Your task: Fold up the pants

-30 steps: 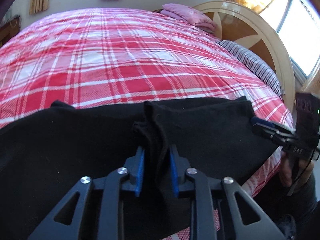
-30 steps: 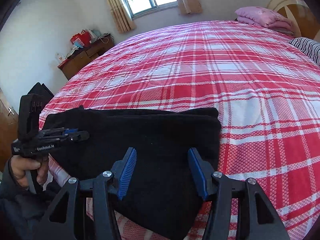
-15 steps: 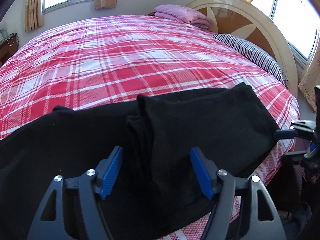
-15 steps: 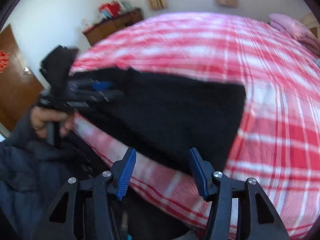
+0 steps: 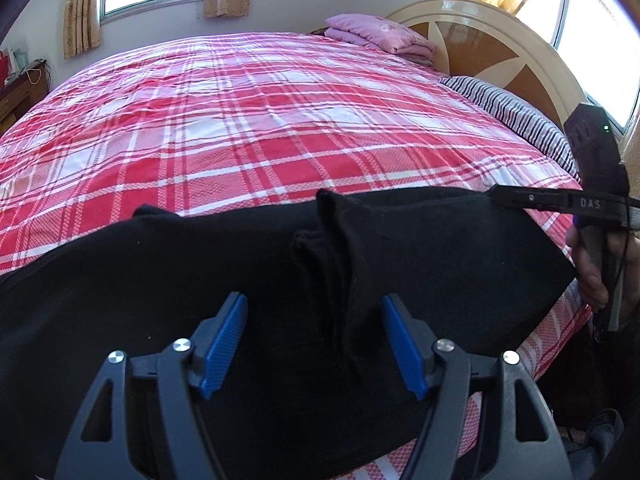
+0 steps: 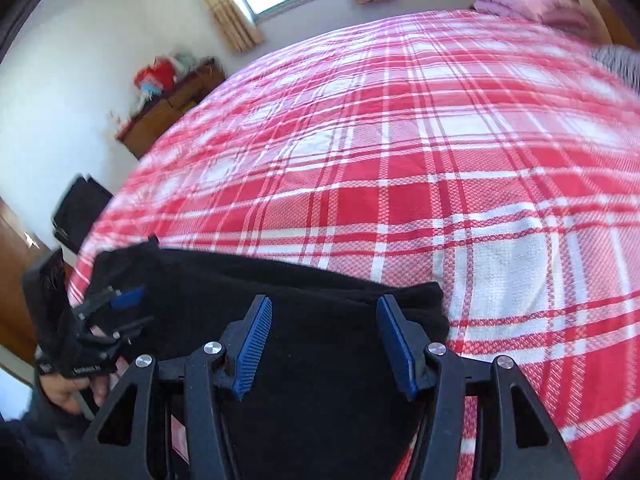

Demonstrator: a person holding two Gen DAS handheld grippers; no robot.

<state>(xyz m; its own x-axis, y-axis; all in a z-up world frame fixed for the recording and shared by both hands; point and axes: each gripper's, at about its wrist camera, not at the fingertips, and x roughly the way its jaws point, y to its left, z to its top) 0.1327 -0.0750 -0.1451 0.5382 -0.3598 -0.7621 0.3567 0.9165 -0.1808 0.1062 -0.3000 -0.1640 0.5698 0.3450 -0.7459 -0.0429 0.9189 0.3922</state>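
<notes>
Black pants [image 5: 420,264] lie along the near edge of the red plaid bed [image 5: 248,120], with a raised fold ridge [image 5: 340,272] across the middle. My left gripper [image 5: 316,344] is open, jaws wide apart on either side of that ridge, holding nothing. My right gripper [image 6: 324,344] is open above the right end of the pants [image 6: 328,320]. It also shows in the left wrist view [image 5: 520,200], at the far right corner of the pants. The left gripper shows in the right wrist view [image 6: 120,312], at the pants' left part.
A wooden headboard [image 5: 500,52], a striped pillow [image 5: 516,120] and a folded pink blanket [image 5: 380,36] are at the bed's far right. A wooden dresser [image 6: 168,112] with red items stands by the wall. A dark chair [image 6: 80,212] is beside the bed.
My left gripper has opened and let go of the pinched fold. My right gripper swung out over the bed edge and came back over the pants' right end, still open.
</notes>
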